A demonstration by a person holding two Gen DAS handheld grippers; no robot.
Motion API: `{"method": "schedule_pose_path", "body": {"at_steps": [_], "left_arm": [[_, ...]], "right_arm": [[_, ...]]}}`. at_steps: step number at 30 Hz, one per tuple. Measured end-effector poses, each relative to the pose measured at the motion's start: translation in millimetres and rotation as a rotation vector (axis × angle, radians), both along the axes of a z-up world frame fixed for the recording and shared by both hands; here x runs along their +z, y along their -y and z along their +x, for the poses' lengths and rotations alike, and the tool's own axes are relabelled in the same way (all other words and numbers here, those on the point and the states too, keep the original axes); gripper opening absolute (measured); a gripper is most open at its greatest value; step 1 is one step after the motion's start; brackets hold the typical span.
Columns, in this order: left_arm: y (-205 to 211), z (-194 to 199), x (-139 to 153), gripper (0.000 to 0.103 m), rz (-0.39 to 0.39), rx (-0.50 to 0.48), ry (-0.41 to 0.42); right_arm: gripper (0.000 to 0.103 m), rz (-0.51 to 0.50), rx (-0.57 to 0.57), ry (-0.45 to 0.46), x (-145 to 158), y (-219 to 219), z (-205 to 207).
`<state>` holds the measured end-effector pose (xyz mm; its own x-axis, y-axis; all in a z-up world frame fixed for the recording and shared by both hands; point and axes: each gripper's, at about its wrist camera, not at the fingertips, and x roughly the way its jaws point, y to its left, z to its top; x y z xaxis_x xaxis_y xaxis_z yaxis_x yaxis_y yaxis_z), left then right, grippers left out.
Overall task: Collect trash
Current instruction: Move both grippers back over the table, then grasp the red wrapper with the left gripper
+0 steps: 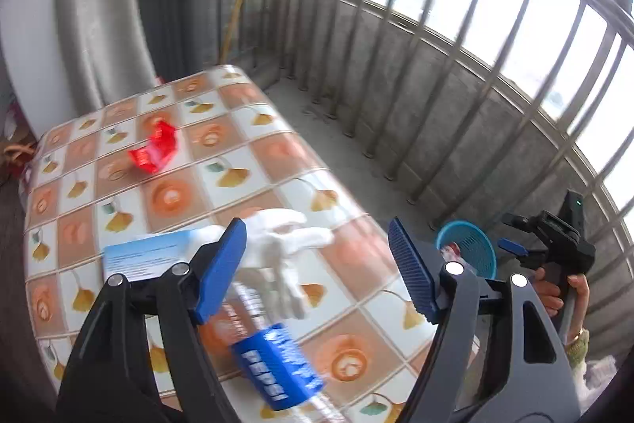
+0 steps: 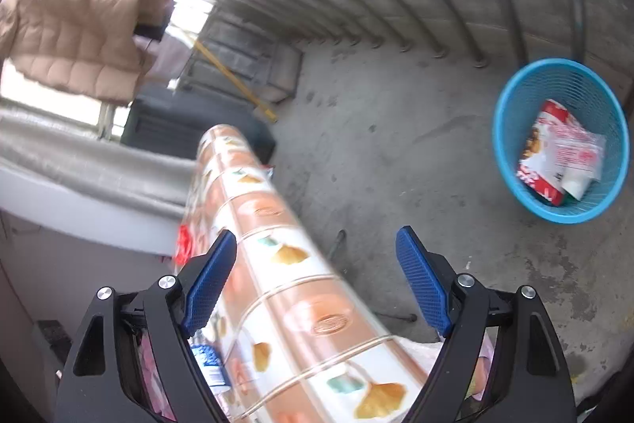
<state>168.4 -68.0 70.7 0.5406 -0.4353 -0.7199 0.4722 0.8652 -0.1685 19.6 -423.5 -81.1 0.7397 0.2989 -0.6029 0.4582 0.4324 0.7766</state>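
Trash lies on a table with a tiled-pattern cloth (image 1: pixel 273 153): a red wrapper (image 1: pixel 154 147) toward the far side, a crumpled white tissue (image 1: pixel 285 244), a blue and white card (image 1: pixel 146 256) and a blue-labelled Pepsi bottle (image 1: pixel 273 363) near the front. My left gripper (image 1: pixel 317 272) hangs open above the tissue and bottle, touching neither. On the floor stands a blue mesh basket (image 2: pixel 515 98) holding snack packets (image 2: pixel 558 153). My right gripper (image 2: pixel 317 280) is open and empty over the table's edge (image 2: pixel 277 224). The red wrapper (image 2: pixel 184 244) shows beside its left finger.
A concrete wall with metal railing bars (image 1: pixel 396 74) runs along the right, with bare concrete floor (image 2: pixel 376 153) between table and basket (image 1: pixel 475 244). A hand holds the right gripper (image 1: pixel 513 232) beside the basket. A beige padded jacket (image 2: pixel 79 22) hangs overhead. A yellow-handled broom (image 2: pixel 233 82) leans at the back.
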Motion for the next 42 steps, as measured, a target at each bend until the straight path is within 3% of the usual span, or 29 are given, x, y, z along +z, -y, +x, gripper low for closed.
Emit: {"method": "schedule_pose_path", "body": {"at_steps": [3, 6, 11, 13, 18, 22, 25, 32, 42], "left_arm": [[-61, 28, -3, 0.07, -0.048, 0.144, -0.029], [-111, 55, -16, 0.07, -0.132, 0.229, -0.103], [-156, 104, -63, 0.07, -0.369, 0.314, -0.322], [-157, 124, -79, 0.07, -0.408, 0.346, -0.369], [-156, 177, -105, 0.067, -0.455, 0.399, -0.425], [-158, 213, -123, 0.061, -0.503, 0.451, -0.457], [-159, 234, -136, 0.055, -0.495, 0.507, -0.463], [-153, 256, -163, 0.035, -0.511, 0.543, -0.497], [-150, 263, -176, 0.008, -0.53, 0.539, -0.494]], "right_arm": [[0.08, 0.016, 0.086, 0.04, 17, -26, 22], [0.08, 0.047, 0.183, 0.066, 27, -58, 49], [0.08, 0.066, 0.342, 0.031, 29, -123, 96], [0.08, 0.087, 0.397, 0.019, 26, -145, 112], [0.08, 0.093, 0.489, 0.007, 27, -191, 139], [0.08, 0.115, 0.515, 0.012, 27, -206, 151], [0.08, 0.141, 0.522, 0.015, 26, -211, 157], [0.08, 0.227, 0.527, 0.01, 17, -215, 168], [0.08, 0.3, 0.519, 0.011, 7, -221, 186]]}}
